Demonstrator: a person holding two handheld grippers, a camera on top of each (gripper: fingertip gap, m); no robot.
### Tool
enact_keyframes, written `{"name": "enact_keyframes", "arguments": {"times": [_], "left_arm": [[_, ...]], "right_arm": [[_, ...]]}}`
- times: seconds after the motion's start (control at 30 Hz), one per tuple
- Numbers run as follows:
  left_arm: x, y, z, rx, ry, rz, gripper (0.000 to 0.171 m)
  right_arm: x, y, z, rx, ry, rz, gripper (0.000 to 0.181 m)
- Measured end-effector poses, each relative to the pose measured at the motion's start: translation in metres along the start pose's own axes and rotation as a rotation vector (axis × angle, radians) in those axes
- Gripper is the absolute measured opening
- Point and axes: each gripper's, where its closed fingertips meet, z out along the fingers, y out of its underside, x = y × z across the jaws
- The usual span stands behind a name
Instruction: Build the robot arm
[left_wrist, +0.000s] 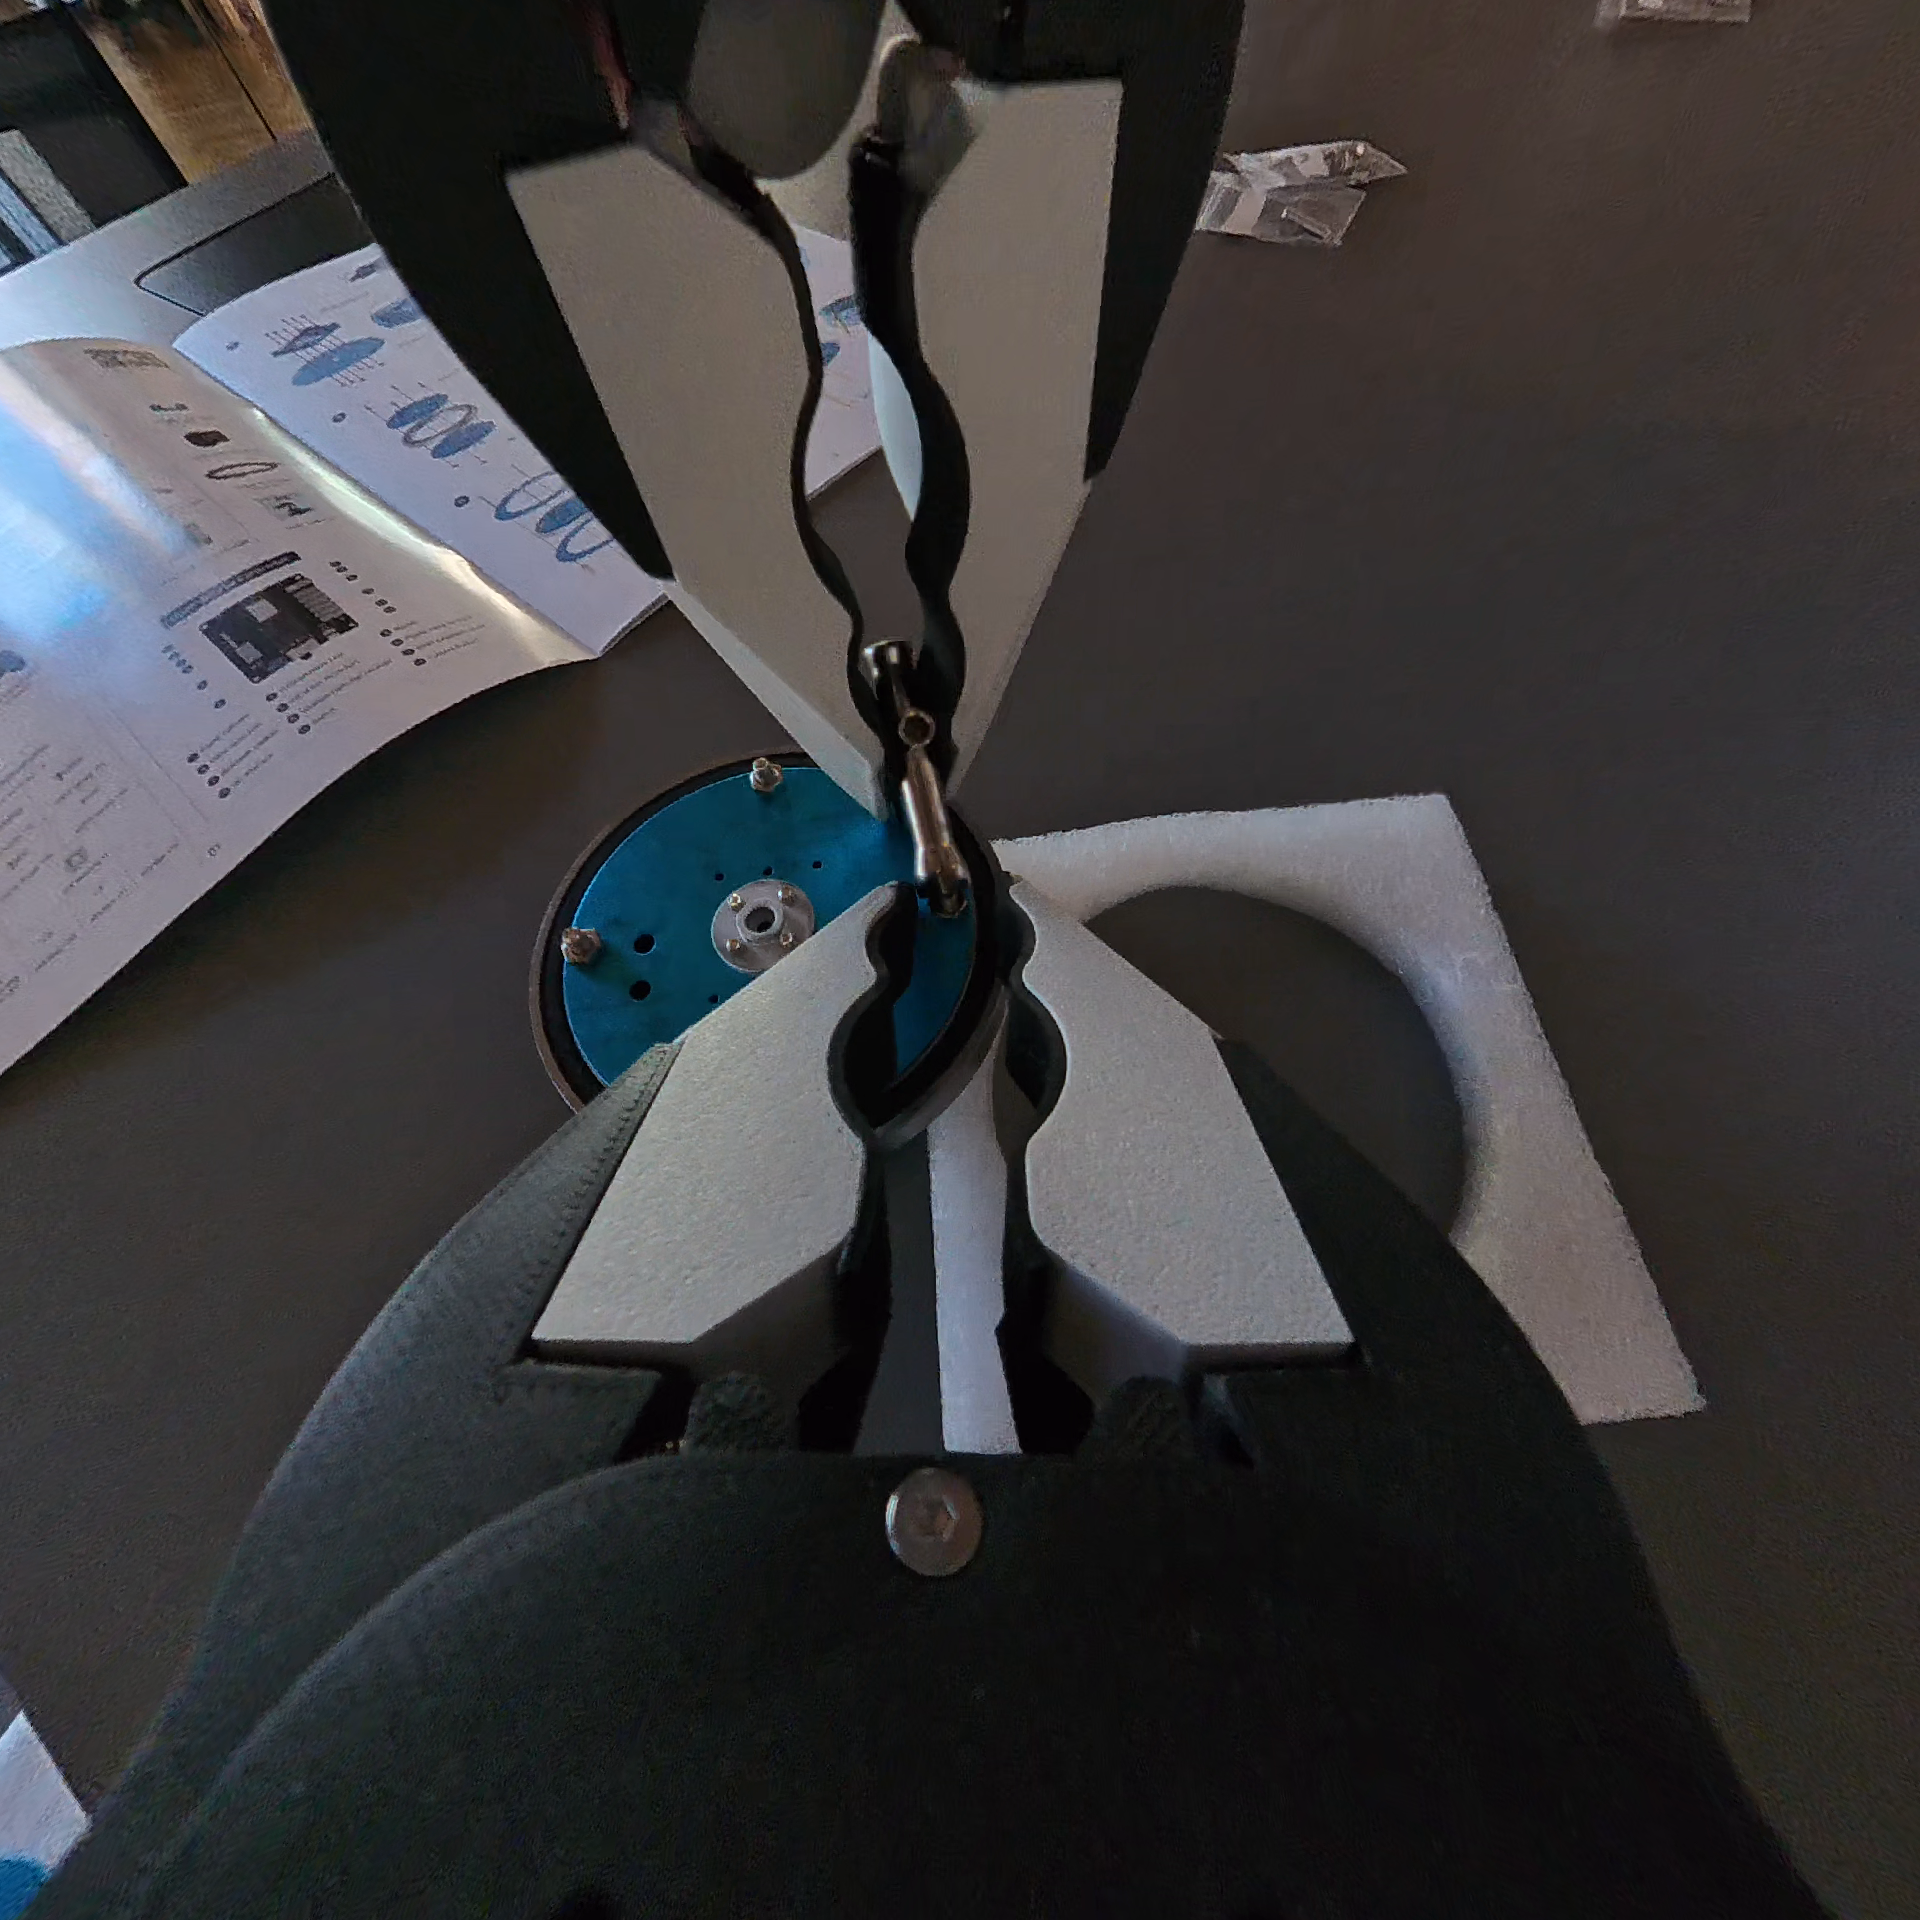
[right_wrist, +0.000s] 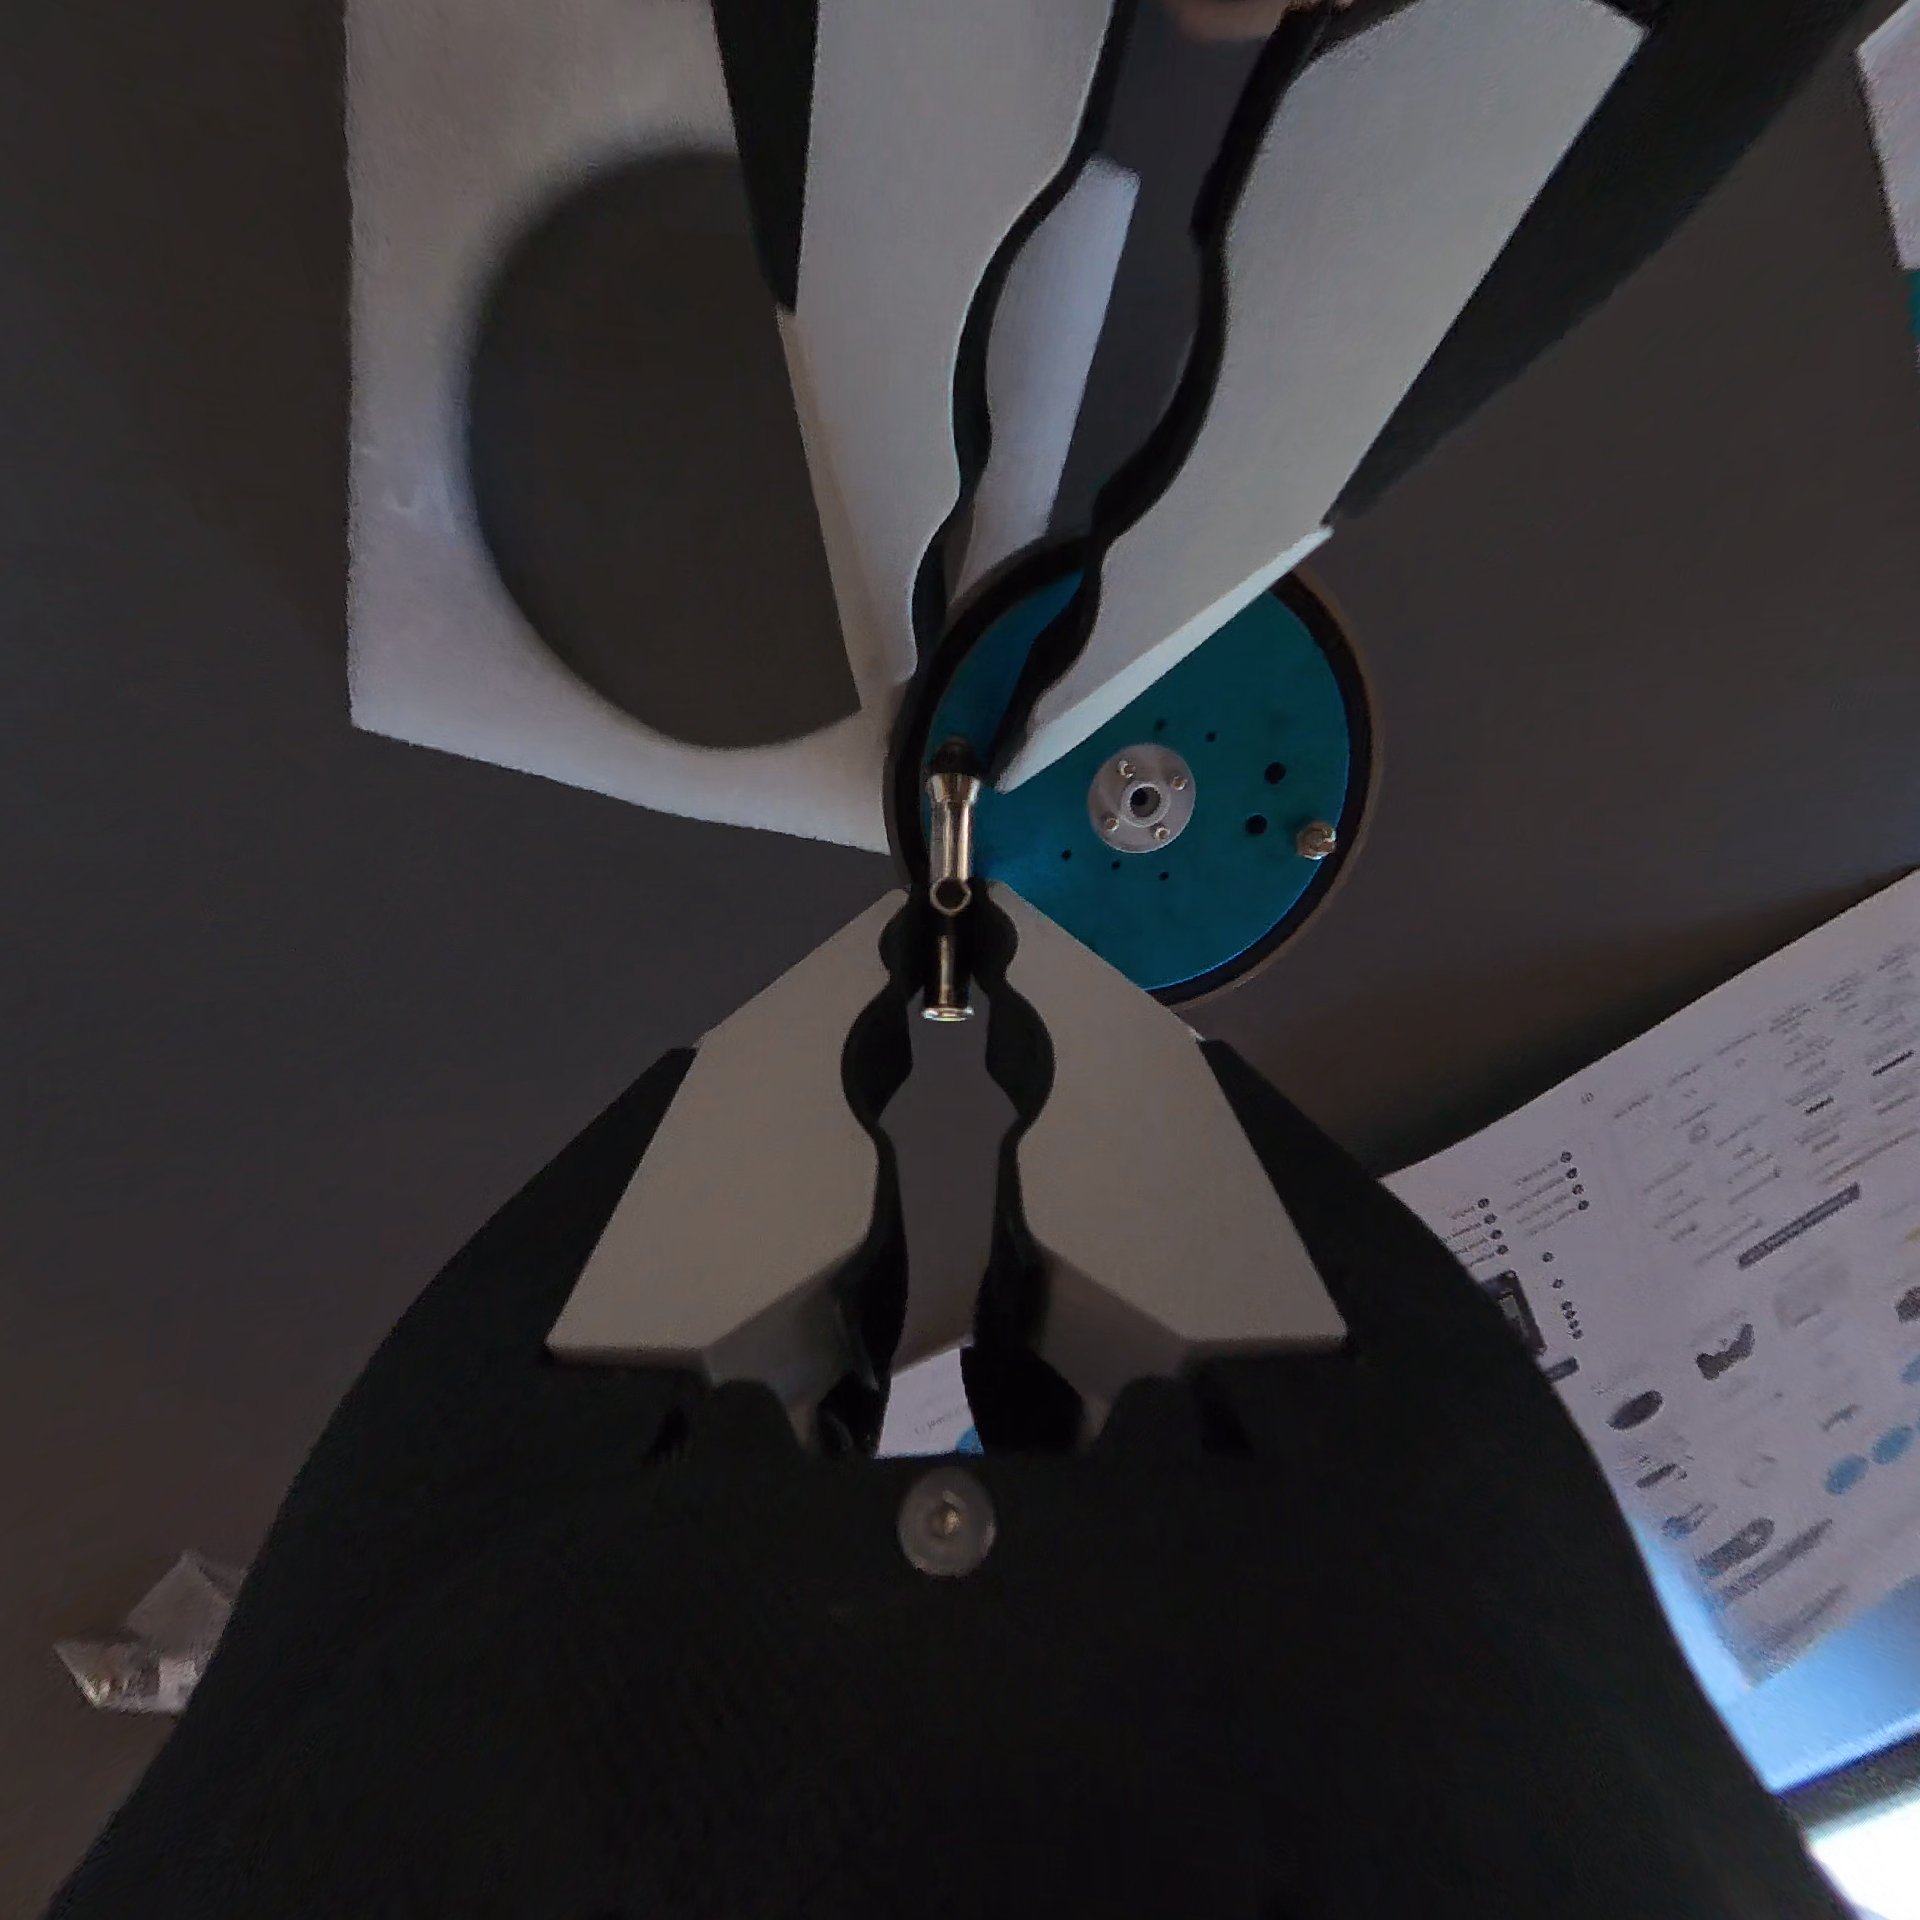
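A blue round disc (left_wrist: 727, 862) with a black rim lies on the dark table, with a silver hub (left_wrist: 756, 920) at its centre and brass studs (left_wrist: 766, 774) near its edge. My left gripper (left_wrist: 956, 904) is shut on the disc's rim at its right side. My right gripper (right_wrist: 948, 909) is shut on a small silver socket wrench (right_wrist: 951, 831). The wrench's tip sits at the disc's edge (right_wrist: 1195, 727), just beside the left gripper (right_wrist: 956, 717). In the left wrist view the right gripper (left_wrist: 920, 748) comes in from the top with the wrench (left_wrist: 920, 790).
A white foam sheet (left_wrist: 1351, 883) with a round cutout lies right beside the disc; it also shows in the right wrist view (right_wrist: 416, 416). An open instruction booklet (left_wrist: 260, 571) lies on the other side. Small clear plastic bags (left_wrist: 1288, 197) lie farther off on the table. The tips of both grippers are at nearly the same place.
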Motion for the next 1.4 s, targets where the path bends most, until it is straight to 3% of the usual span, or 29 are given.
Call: {"name": "enact_keyframes", "arguments": {"times": [0.33, 0.47, 0.6, 0.7, 0.83, 0.9, 0.93, 0.97, 1.03, 1.1, 1.13, 1.2, 1.37, 1.4], "left_arm": [[-0.004, -0.011, -0.005, 0.067, -0.013, -0.011, 0.009], [-0.008, -0.019, -0.010, 0.108, -0.025, -0.018, 0.010], [-0.009, -0.027, -0.018, 0.156, -0.043, -0.024, 0.009], [-0.007, -0.031, -0.023, 0.197, -0.011, -0.067, 0.009], [-0.003, -0.030, -0.022, 0.199, 0.035, -0.096, 0.009], [0.001, -0.027, -0.019, 0.173, 0.049, -0.089, 0.009], [0.001, -0.026, -0.017, 0.162, 0.043, -0.084, 0.009], [0.001, -0.026, -0.016, 0.161, 0.043, -0.082, 0.009], [0.001, -0.023, -0.015, 0.142, 0.045, -0.086, 0.009], [0.003, -0.018, -0.012, 0.114, 0.064, -0.090, 0.008], [0.004, -0.017, -0.011, 0.105, 0.066, -0.089, 0.008], [0.004, -0.015, -0.009, 0.086, 0.056, -0.069, 0.007], [0.005, -0.006, -0.004, 0.019, 0.032, -0.035, 0.007], [0.005, -0.007, -0.004, 0.019, 0.030, -0.031, 0.007]], "right_arm": [[0.004, -0.011, -0.011, 0.084, 0.092, 0.038, 0.006], [0.008, -0.023, -0.027, 0.188, 0.109, 0.105, 0.006], [0.011, -0.036, -0.040, 0.382, 0.120, 0.218, 0.006], [0.014, -0.044, -0.046, 0.613, 0.124, 0.343, 0.008], [0.010, -0.047, -0.048, 0.862, 0.043, 0.490, 0.007], [0.010, -0.049, -0.051, 0.963, 0.019, 0.540, 0.020], [0.011, -0.049, -0.053, 0.995, 0.018, 0.555, 0.018], [0.010, -0.048, -0.053, 1.012, 0.021, 0.551, 0.005], [0.010, -0.046, -0.050, 1.012, 0.055, 0.540, 0.006], [0.012, -0.044, -0.043, 0.963, 0.107, 0.529, 0.035], [0.012, -0.044, -0.041, 0.938, 0.120, 0.523, 0.038], [0.009, -0.048, -0.040, 0.921, 0.127, 0.487, 0.020], [0.011, -0.053, -0.036, 0.885, 0.132, 0.475, 0.024], [0.009, -0.055, -0.035, 0.873, 0.132, 0.459, 0.016]]}}
